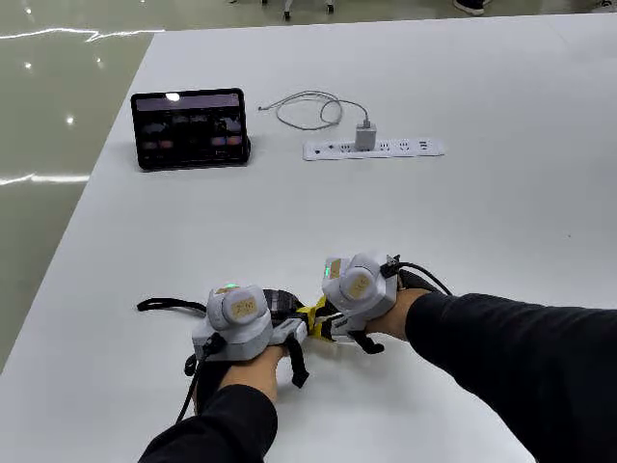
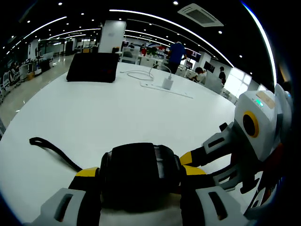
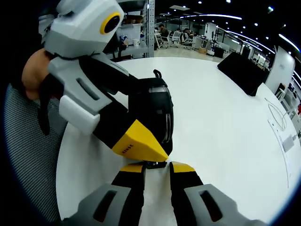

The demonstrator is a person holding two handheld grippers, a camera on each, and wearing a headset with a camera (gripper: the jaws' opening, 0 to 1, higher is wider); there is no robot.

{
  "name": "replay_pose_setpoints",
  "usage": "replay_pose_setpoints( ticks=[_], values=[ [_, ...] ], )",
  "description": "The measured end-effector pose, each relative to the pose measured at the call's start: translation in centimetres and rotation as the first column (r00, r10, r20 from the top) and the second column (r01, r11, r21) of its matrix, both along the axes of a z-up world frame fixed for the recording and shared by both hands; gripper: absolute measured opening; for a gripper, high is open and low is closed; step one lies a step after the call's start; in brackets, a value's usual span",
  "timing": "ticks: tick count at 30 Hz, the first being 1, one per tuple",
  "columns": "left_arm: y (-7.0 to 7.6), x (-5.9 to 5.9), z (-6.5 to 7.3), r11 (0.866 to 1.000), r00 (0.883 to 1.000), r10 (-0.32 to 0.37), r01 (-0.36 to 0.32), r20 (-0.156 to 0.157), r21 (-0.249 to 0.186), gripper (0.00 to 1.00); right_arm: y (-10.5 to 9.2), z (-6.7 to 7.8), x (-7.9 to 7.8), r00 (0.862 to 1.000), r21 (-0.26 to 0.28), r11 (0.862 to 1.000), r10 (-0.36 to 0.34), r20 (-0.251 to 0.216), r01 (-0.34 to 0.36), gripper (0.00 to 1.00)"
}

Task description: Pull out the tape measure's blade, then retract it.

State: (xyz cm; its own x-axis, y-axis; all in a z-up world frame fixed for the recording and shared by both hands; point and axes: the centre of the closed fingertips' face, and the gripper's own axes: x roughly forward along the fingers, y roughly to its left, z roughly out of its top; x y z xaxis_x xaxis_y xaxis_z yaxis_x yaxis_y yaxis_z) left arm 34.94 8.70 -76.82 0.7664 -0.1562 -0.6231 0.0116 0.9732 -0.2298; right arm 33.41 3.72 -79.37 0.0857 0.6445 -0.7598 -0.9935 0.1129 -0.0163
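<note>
Both grippers meet low on the white table [image 1: 463, 222]: the left gripper [image 2: 140, 175] clamps the black tape measure [image 3: 153, 110] by its case to anchor it, while the right gripper [image 3: 155, 166] has its jaws pinched together at the mouth, apparently on the blade's end tab [image 3: 155, 164]. That mouth faces the right gripper, so the blade's long axis would run sideways across the person, with the wrist strap [image 1: 166, 305] trailing opposite.
</note>
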Motion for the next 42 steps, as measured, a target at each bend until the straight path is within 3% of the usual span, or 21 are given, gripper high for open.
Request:
replay_pose_setpoints(
  ticks=[7,18,25,27,33,34,37,40,41,42],
  values=[
    [0.1,0.0,0.0,1.0,1.0,-0.004,0.004,-0.004,-0.024,0.65,0.1,0.1,-0.4,1.0,0.006,1.0,0.001,-0.024,-0.001,0.31],
    [0.5,-0.4,0.1,0.999,1.0,-0.002,0.001,-0.011,-0.037,0.69,-0.2,0.3,-0.3,1.0,0.005,1.0,-0.008,-0.025,0.009,0.38],
    [1.8,-0.6,0.5,1.0,1.0,0.008,-0.008,0.007,0.012,0.91,-0.5,0.5,-0.5,1.0,0.006,1.0,-0.005,-0.024,0.005,0.41],
    [2.0,-0.7,0.7,1.0,1.0,0.012,-0.012,0.01,0.009,0.97,-0.5,0.5,-0.5,1.0,0.008,1.0,-0.005,-0.024,0.005,0.44],
    [2.4,-0.6,1.0,1.0,1.0,0.005,-0.005,0.026,0.028,1.0,-0.7,0.5,-0.8,0.999,-0.001,1.0,-0.015,-0.032,0.015,0.53],
    [2.7,-0.4,1.3,0.999,0.999,0.001,-0.003,0.046,0.052,1.0,-0.7,0.6,-0.9,0.999,0.002,1.0,-0.022,-0.045,0.022,0.54],
    [2.4,-0.5,1.4,0.999,0.999,-0.014,0.012,0.043,0.031,1.0,-0.7,0.8,-0.9,0.998,0.011,0.999,-0.038,-0.053,0.038,0.59],
    [2.8,-0.6,1.7,0.998,0.998,-0.029,0.026,0.059,0.051,1.0,-0.7,1.2,-0.8,0.997,0.027,0.998,-0.056,-0.051,0.058,0.65],
    [2.7,-0.8,1.7,0.999,0.997,-0.041,0.039,0.064,0.037,1.0,-0.9,1.3,-0.7,0.993,0.024,0.995,-0.1,-0.07,0.102,0.67],
    [2.7,-1.0,1.5,0.999,0.998,-0.041,0.04,0.051,0.025,1.0,-0.9,1.3,-0.7,0.989,0.025,0.992,-0.123,-0.086,0.126,0.68]
  ],
)
